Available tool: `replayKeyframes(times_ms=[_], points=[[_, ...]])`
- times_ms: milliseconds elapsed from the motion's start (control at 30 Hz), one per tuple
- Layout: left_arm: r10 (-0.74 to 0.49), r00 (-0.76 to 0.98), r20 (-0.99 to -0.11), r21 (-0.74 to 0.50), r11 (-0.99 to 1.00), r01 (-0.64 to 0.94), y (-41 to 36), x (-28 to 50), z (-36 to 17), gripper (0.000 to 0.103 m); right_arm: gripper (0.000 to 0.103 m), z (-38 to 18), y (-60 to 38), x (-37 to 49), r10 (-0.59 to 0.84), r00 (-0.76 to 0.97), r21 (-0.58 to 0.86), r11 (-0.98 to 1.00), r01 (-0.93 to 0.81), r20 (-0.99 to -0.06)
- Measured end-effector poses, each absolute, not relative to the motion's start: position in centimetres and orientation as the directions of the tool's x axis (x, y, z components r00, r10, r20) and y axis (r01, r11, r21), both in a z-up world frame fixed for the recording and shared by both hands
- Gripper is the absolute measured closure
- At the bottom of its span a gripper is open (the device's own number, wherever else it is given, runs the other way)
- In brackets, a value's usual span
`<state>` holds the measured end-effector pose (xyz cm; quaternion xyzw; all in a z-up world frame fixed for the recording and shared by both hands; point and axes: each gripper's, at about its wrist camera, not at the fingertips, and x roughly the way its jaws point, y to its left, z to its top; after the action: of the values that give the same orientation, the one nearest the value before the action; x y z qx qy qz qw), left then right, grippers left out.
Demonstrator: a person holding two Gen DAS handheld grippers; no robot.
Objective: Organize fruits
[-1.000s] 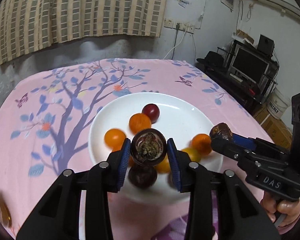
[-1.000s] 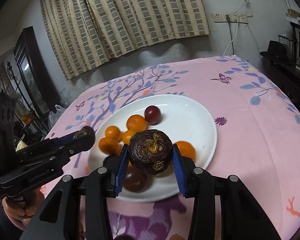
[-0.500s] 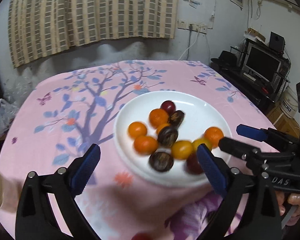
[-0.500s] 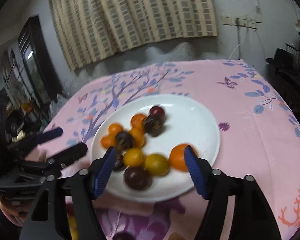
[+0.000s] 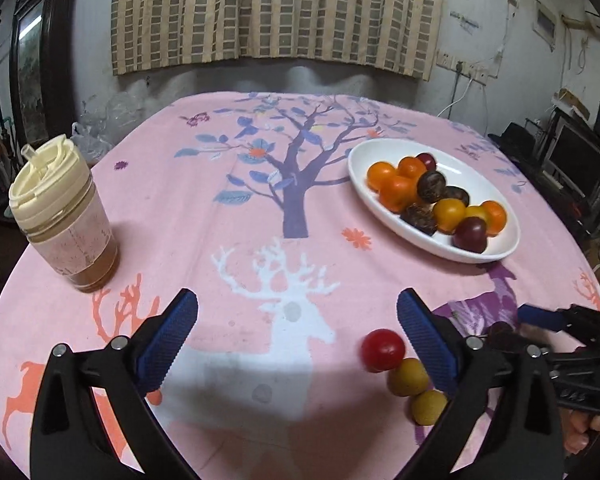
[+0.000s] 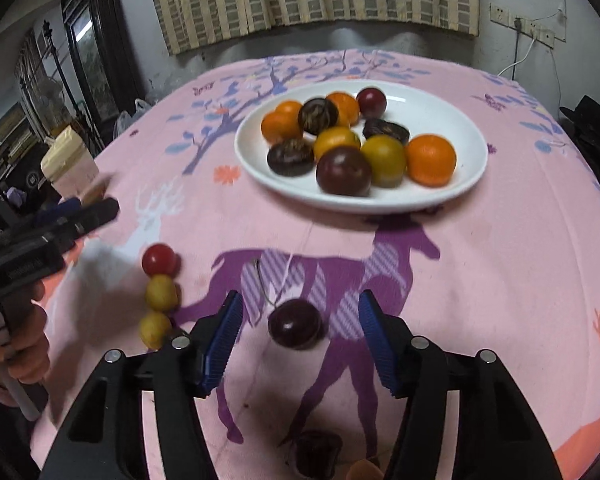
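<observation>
**me:** Swinging both tools off the plate (image 6: 452,196) now. A second ago each one was clamped on a dark wrinkly fruit right over it; both of those are sitting in the pile now, so that drop-off looks done. My left gripper (image 5: 296,344) has just sprung wide, nothing between the pads, only pink tablecloth (image 5: 220,220). The plate has slid from dead centre to well off on the right of that view.

**other guy:** and the right one?

**me:** My right gripper (image 6: 298,334) let go too, then its jaws started closing again. A dark cherry (image 6: 295,323) with a stem sits between the pads, but they're clear of it on both sides, so nothing's grabbed yet.

**other guy:** so what's left?

**me:** Strays on the cloth near me: a red cherry tomato (image 5: 382,350) and two yellow fruits (image 5: 409,377) in a row just beside my left tool's right finger, plus another dark one at the bottom edge of the right view, blurry, can't say what. I'd guess the cherry goes first, then that row. The lidded cup (image 5: 62,216) is well off to the left, out of the way.
</observation>
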<state>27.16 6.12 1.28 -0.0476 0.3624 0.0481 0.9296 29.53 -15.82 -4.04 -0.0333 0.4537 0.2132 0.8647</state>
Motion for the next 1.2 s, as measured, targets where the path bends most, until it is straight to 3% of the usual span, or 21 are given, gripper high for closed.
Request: replayKeyframes(times_ms=[200, 367, 433, 500, 733, 1200], points=[[0.017, 0.73, -0.683, -0.035, 0.998, -0.055, 4.5, 26.8, 1.3, 0.005, 0.073, -5.2, -15.3, 29.7, 0.316, 0.473, 0.11, 0.904, -0.413, -0.823], [-0.198, 0.666, -0.719, -0.079, 0.976, 0.205, 0.9, 25.8, 0.8, 0.005, 0.073, -4.6, -17.1, 30.2, 0.35, 0.48, 0.192, 0.918, -0.348, -0.805], [-0.258, 0.638, -0.725, -0.057, 0.946, 0.318, -1.2, 24.8, 0.5, 0.013, 0.073, -4.5, -17.7, 30.5, 0.344, 0.485, 0.198, 0.924, -0.326, -0.804], [-0.274, 0.617, -0.738, 0.015, 0.907, 0.422, -3.8, 23.7, -0.1, 0.031, 0.073, -4.6, -17.8, 30.6, 0.348, 0.477, 0.211, 0.924, -0.318, -0.807], [-0.257, 0.568, -0.782, 0.054, 0.88, 0.473, -5.8, 23.4, -2.1, 0.049, 0.073, -4.2, -17.9, 30.4, 0.359, 0.484, 0.216, 0.92, -0.326, -0.798], [-0.206, 0.612, -0.764, 0.219, 0.809, 0.546, -8.0, 22.3, -3.6, 0.05, 0.073, -3.4, -18.3, 30.2, 0.363, 0.506, 0.22, 0.921, -0.32, -0.783]])
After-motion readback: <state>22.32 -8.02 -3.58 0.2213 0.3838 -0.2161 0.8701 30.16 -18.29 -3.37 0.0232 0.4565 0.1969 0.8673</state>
